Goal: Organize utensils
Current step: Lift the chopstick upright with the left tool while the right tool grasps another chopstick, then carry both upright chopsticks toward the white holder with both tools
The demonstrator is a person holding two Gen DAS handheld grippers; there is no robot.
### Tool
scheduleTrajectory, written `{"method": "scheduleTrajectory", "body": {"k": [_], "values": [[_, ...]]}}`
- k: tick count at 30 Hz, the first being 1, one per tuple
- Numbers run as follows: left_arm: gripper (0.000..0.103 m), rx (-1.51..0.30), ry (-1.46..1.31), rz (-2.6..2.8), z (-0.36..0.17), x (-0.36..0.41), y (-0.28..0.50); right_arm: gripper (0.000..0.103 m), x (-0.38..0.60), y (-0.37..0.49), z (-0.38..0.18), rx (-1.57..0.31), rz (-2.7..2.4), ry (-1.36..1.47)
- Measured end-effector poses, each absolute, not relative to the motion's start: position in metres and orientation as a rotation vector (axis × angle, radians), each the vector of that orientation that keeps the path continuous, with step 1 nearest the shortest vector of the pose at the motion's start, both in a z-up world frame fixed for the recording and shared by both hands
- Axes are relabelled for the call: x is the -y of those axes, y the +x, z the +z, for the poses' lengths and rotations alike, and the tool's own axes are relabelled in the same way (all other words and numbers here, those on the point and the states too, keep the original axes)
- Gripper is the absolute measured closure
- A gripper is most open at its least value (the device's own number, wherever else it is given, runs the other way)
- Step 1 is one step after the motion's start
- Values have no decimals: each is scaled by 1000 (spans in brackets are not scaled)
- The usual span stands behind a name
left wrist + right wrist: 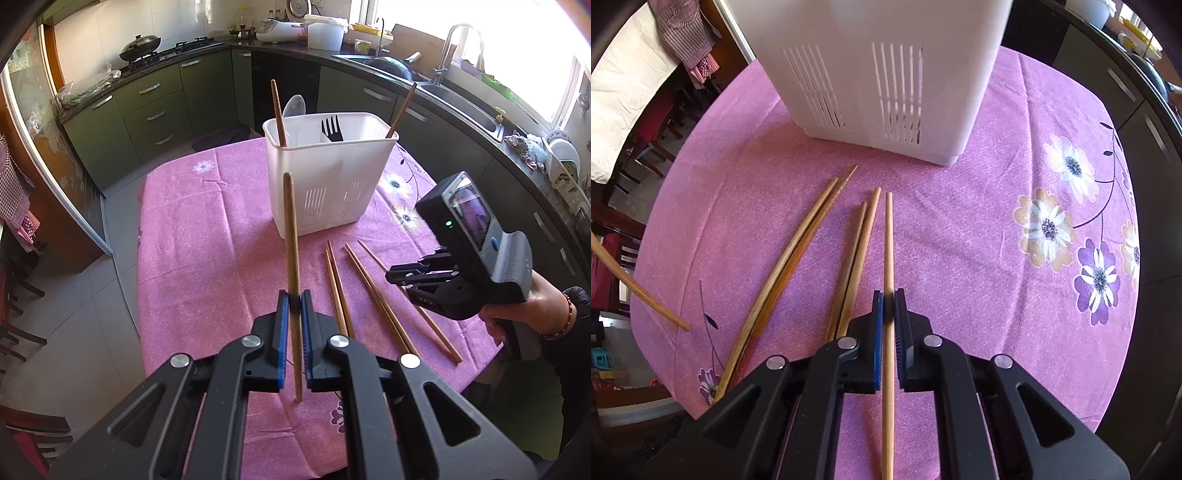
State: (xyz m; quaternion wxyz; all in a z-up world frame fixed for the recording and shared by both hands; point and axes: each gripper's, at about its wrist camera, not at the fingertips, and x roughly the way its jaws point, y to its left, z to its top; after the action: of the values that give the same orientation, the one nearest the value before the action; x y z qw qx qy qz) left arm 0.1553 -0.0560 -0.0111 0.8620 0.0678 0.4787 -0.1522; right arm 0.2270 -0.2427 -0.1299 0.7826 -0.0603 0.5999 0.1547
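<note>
My left gripper (294,299) is shut on a wooden chopstick (291,236), which stands nearly upright above the pink tablecloth. Behind it stands a white slotted utensil caddy (325,184) with two chopsticks, a black fork (331,130) and a pale spoon (294,105) inside. My right gripper (888,295) points down at the table, shut on one chopstick (888,240) that lies on the cloth. To its left lie two loose pairs of chopsticks (857,251) (798,251). The caddy (871,74) is just beyond their tips. In the left wrist view the right gripper (397,277) sits low at the right.
The pink flowered tablecloth (997,221) covers a small table whose edges drop off at left and front. Green kitchen cabinets (155,110), a counter with a sink (461,99) and a wok surround it. Dark chairs (639,155) stand at the left.
</note>
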Motion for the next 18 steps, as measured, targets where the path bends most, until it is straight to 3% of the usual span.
{"method": "scheduleTrajectory", "body": {"k": [10,18], "values": [[96,-979,158,-326,-7,56,146,96,290,164,-19,-952,373,-15],[96,-937,163,-327,1,52,132,96,303,125,3,-870,384,29]]}}
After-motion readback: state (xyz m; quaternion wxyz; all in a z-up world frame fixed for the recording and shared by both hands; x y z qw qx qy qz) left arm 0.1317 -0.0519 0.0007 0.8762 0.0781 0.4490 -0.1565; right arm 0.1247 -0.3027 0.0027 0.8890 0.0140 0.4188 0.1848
